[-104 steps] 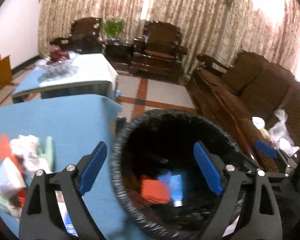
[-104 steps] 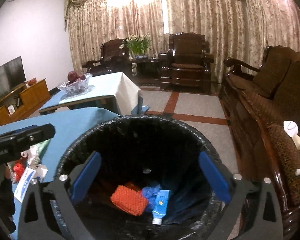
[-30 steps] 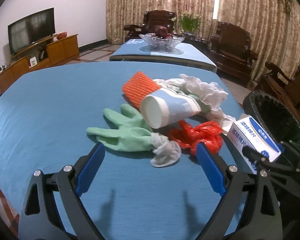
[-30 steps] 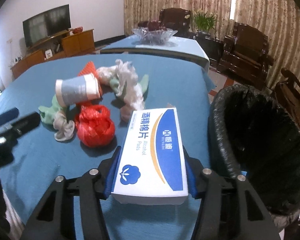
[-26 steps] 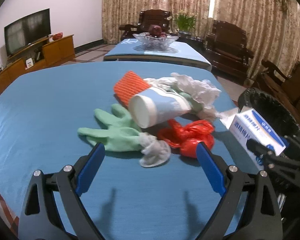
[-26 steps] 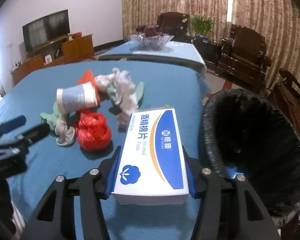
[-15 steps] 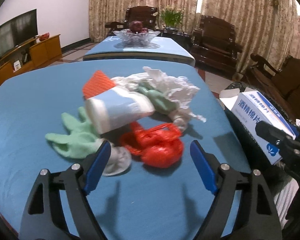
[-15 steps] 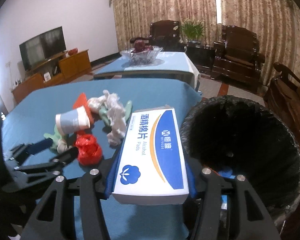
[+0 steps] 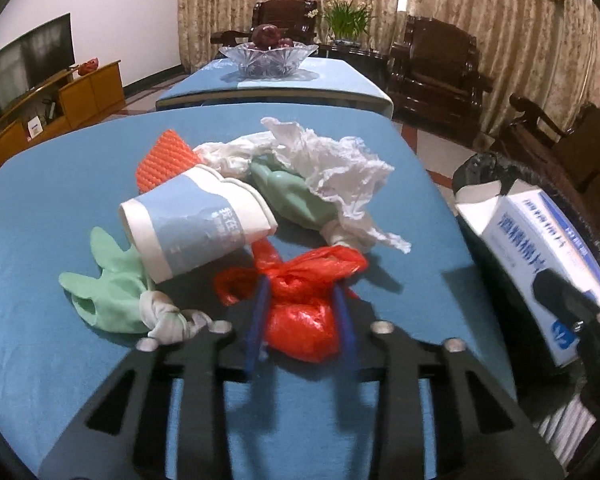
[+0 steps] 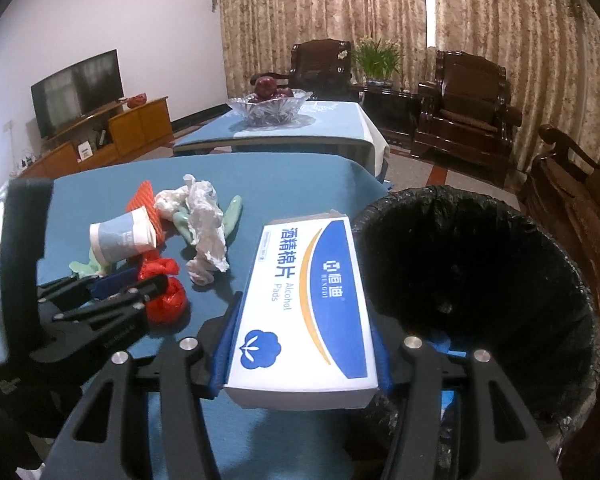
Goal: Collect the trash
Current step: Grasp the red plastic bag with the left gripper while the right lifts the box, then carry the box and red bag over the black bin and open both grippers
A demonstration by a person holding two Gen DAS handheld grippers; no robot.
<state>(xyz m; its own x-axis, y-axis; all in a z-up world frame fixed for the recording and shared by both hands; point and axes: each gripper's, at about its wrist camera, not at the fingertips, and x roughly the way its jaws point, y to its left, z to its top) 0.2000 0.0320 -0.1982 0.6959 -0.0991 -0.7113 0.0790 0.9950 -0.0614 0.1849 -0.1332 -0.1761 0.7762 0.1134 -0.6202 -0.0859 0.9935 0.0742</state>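
The left gripper [image 9: 300, 312] sat low over the blue-covered table [image 9: 60, 184], its two blue fingers drawn in narrow and pressed against either side of a crumpled red plastic bag [image 9: 300, 320], which rested on the cloth. Just behind the bag lay a tipped white-and-blue paper cup [image 9: 196, 228], a pale green rubber glove [image 9: 108, 292] with a knotted white cuff, an orange ribbed sponge [image 9: 166, 160], a second green glove [image 9: 296, 196] and a wad of crumpled white tissue [image 9: 336, 164], all heaped together and touching.

The right gripper [image 10: 300, 340] was clamped on a white-and-blue cardboard box of alcohol pads [image 10: 304, 304], its blue pads tight against the box's long sides. The box was held off the table, level, just beside the rim of a round bin lined with a black plastic bag [image 10: 480, 272], which stood at the table's right edge. Whether the box overhung the rim I could not tell.

A glass fruit bowl [image 10: 270, 106] stood on a farther table.
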